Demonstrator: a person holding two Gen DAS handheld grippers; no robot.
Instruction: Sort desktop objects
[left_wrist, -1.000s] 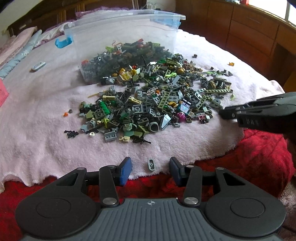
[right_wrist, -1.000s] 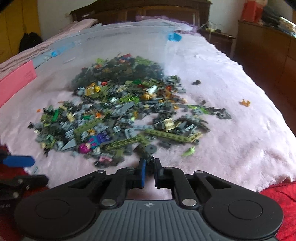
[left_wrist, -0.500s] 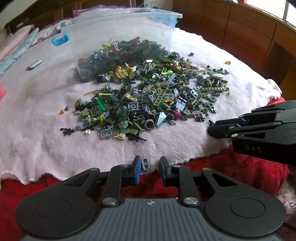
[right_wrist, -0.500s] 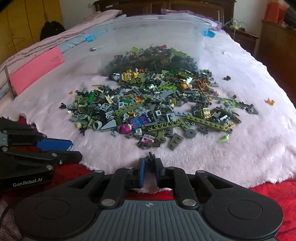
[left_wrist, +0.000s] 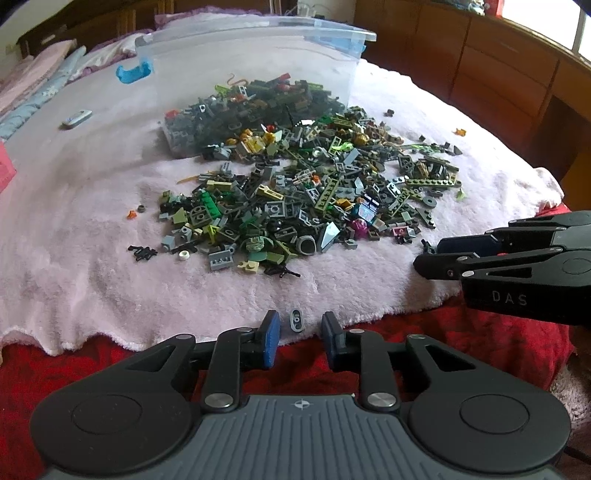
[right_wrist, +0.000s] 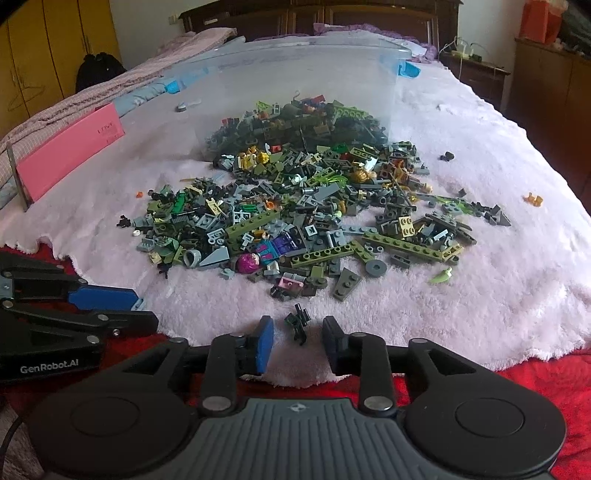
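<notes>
Glowing with soft daylight from a window (left_wrist: 583, 33) at the upper right of the left wrist view, blown out to white. Washing the pink fleece blanket (left_wrist: 74, 206) pale, with only faint shadows under the pile of building bricks (left_wrist: 295, 199). Bending the wooden drawers (left_wrist: 498, 74) into a fisheye curve and darkening toward the corners. Staying sharp in both views, with mild glare hazing the clear plastic bin (right_wrist: 303, 70).

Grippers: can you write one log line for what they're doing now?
left gripper: open, just closing around grey piece | right gripper: open, just opening, black piece between
</notes>
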